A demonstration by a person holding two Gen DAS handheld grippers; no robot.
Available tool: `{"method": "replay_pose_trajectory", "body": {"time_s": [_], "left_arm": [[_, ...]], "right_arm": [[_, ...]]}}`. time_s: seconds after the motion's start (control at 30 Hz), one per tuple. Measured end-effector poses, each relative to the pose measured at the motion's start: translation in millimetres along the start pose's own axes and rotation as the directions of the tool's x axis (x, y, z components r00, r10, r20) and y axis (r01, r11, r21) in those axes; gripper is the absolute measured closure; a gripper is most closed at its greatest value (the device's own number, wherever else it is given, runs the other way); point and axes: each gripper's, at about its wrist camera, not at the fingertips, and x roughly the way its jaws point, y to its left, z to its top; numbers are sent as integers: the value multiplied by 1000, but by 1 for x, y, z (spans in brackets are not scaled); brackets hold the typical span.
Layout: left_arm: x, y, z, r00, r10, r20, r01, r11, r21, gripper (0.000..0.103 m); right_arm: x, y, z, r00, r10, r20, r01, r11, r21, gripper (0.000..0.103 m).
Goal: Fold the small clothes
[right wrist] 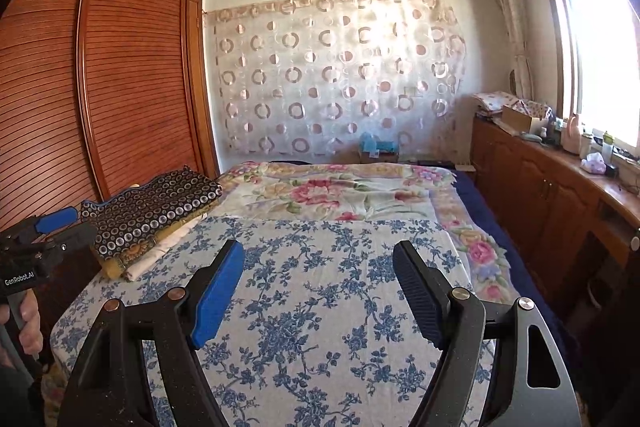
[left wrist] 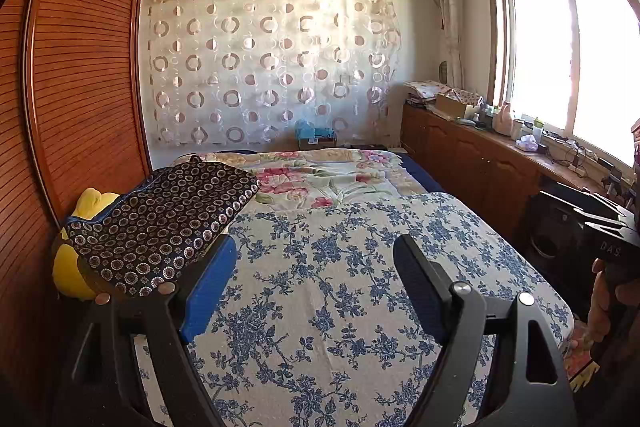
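A folded dark garment with a ring pattern (left wrist: 160,223) lies on top of a stack of folded clothes at the bed's left side, also in the right wrist view (right wrist: 152,207). Under it are a mustard piece and a white piece (right wrist: 140,261). My left gripper (left wrist: 316,247) is open and empty above the blue floral cloth (left wrist: 340,267), just right of the stack. It also shows at the left edge of the right wrist view (right wrist: 56,227). My right gripper (right wrist: 320,251) is open and empty over the same cloth (right wrist: 320,307).
A pink floral blanket (right wrist: 340,191) covers the far half of the bed. A louvred wooden wardrobe (right wrist: 120,67) stands left. A yellow pillow (left wrist: 88,203) sits behind the stack. A wooden cabinet with clutter (right wrist: 540,179) runs under the window on the right.
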Motion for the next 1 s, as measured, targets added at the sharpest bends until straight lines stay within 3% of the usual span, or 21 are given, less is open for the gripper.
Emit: {"method": "replay_pose_trajectory", "body": {"time_s": [1.0], "left_arm": [[-6,-5,7,1000,2,13,-2,1000,2,21]], "right_arm": [[5,-11,-2,1000,5,18,-5,1000,-5,24]]}}
